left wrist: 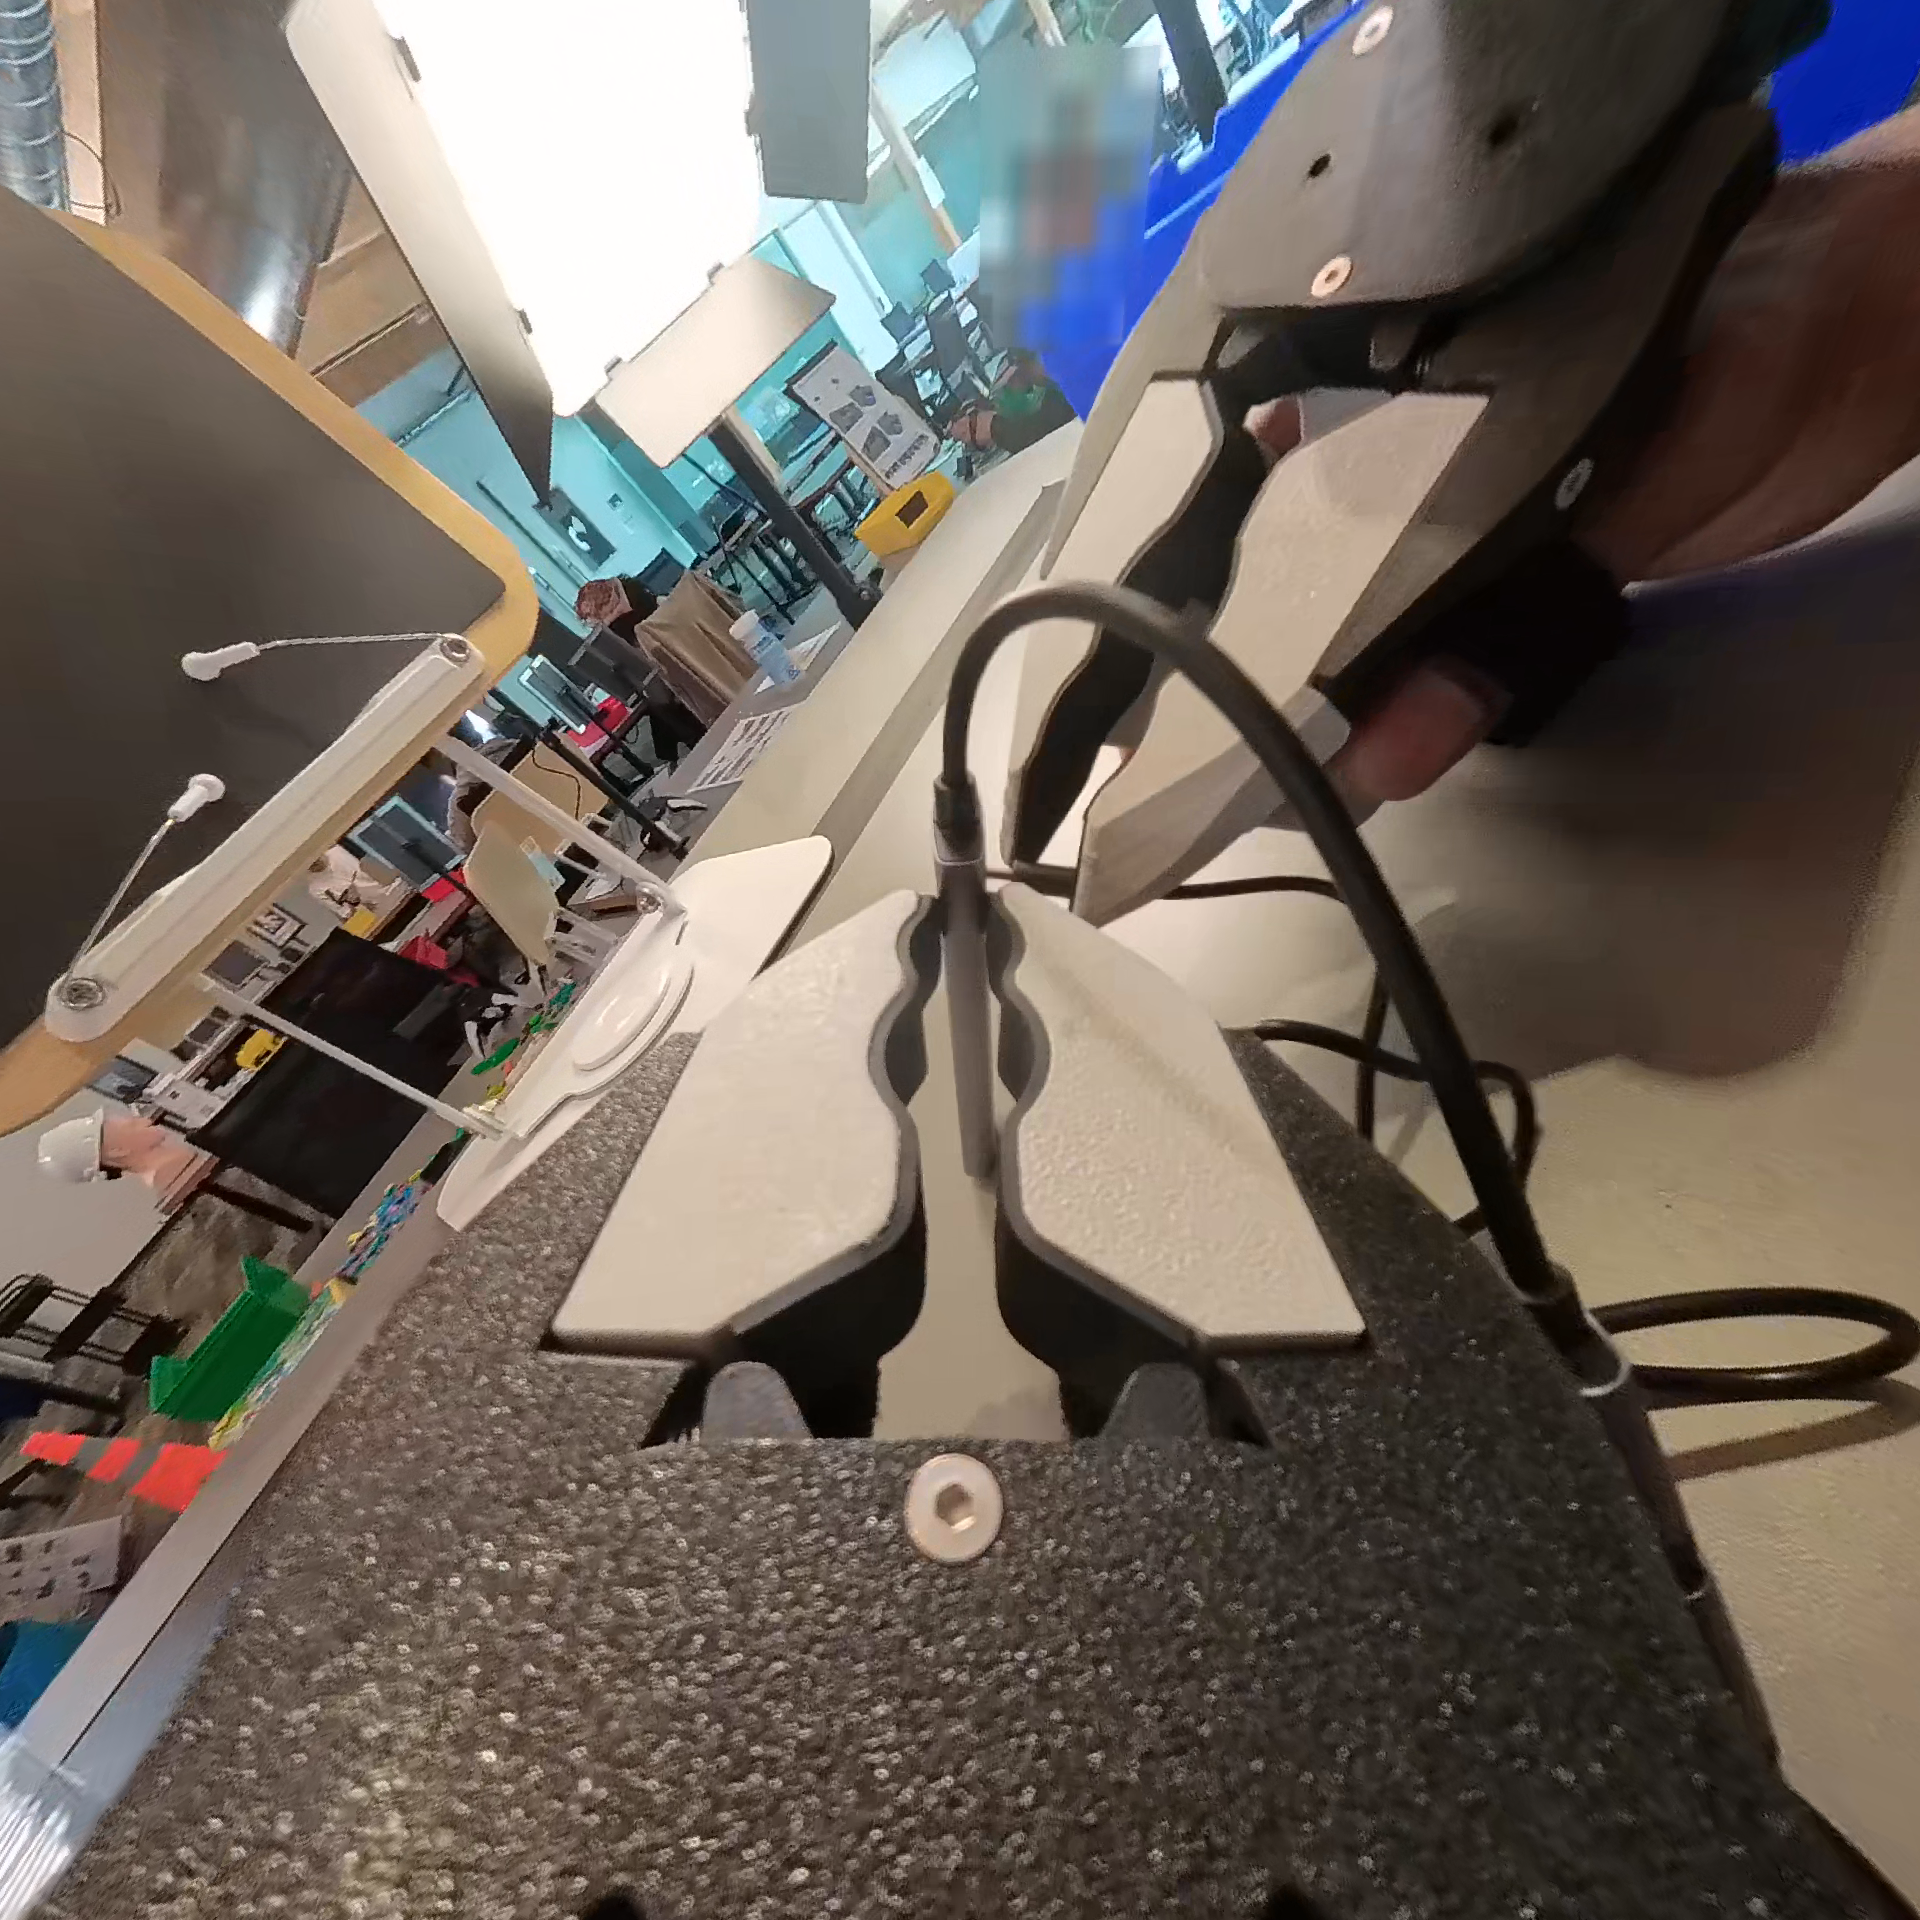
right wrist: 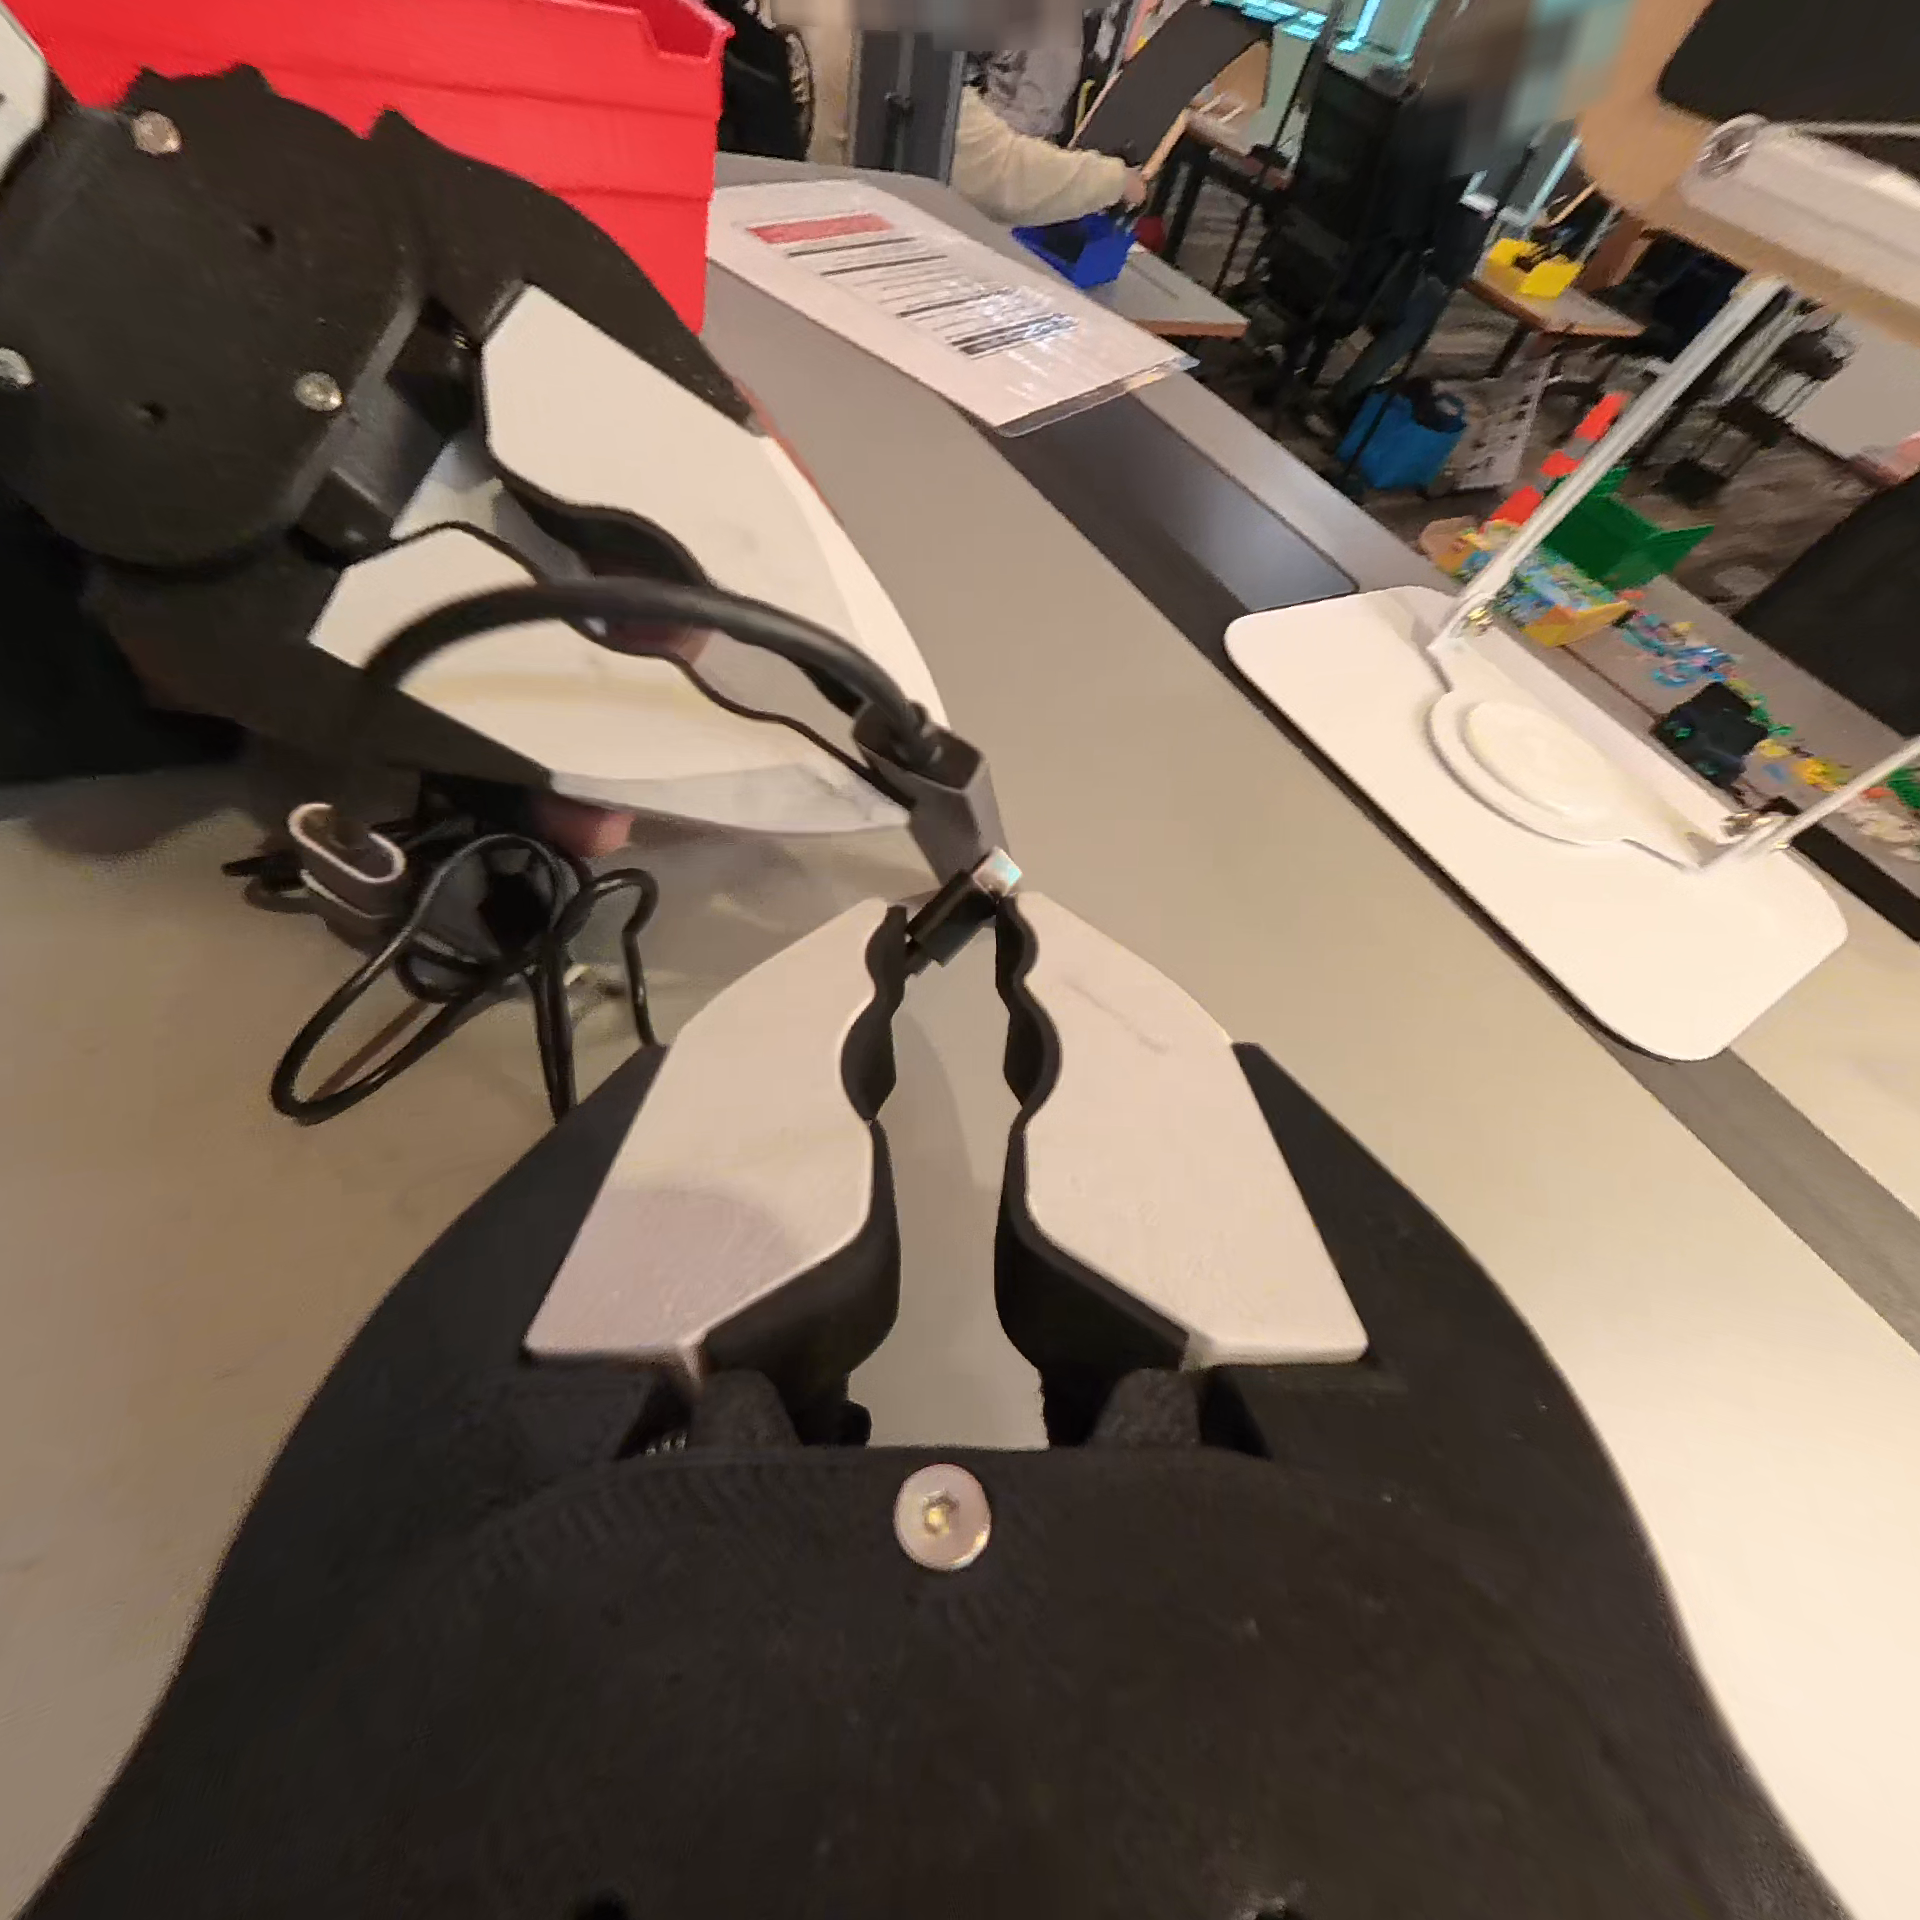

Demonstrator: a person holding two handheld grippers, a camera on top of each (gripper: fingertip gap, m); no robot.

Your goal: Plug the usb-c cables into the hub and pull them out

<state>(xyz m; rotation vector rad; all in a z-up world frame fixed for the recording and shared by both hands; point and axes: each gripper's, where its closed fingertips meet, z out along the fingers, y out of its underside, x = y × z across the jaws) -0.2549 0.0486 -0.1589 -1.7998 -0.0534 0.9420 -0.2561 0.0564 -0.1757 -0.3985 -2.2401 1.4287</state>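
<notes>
My left gripper [left wrist: 961,904] is shut on a thin grey hub [left wrist: 966,1060], seen edge-on and held upright above the table. The hub's black cable [left wrist: 1195,634] leaves its top and arcs right. In the right wrist view the left gripper [right wrist: 883,790] comes in from the upper left with the hub [right wrist: 951,800]. My right gripper [right wrist: 954,914] is shut on a black usb-c plug [right wrist: 940,930]. The plug's silver tip [right wrist: 1001,871] shows bare beside the hub's lower end. The right gripper [left wrist: 1060,883] also shows just behind the hub in the left wrist view.
A tangle of black cables [right wrist: 468,935] with a grey connector [right wrist: 343,852] lies on the table at the left. A white stand base [right wrist: 1558,790] sits at the right by the table edge. A red bin [right wrist: 468,83] and a laminated sheet [right wrist: 935,281] lie farther back. Both grippers' tips are close together, under 4 cm apart.
</notes>
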